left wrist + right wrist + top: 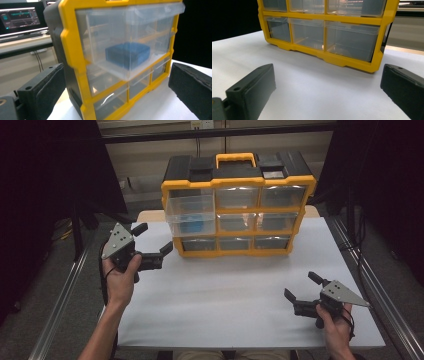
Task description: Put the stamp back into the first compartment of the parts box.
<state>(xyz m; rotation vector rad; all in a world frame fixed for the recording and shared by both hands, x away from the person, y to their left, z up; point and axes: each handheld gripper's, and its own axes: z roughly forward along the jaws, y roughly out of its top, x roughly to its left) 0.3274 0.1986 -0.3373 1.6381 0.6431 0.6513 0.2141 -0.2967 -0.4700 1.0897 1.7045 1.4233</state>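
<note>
The left gripper point(152, 239) hangs released just beside the organizer's point(238, 205) pulled-out top-left drawer point(191, 212) holding a blue block point(128, 54), while the right gripper point(301, 286) rests released on the worktop point(225, 290).

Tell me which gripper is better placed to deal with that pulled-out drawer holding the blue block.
Left. The left gripper is open beside the organizer's left end, level with the drawer that holds the blue block. The right gripper sits open near the table's front right, well away from it.
</note>
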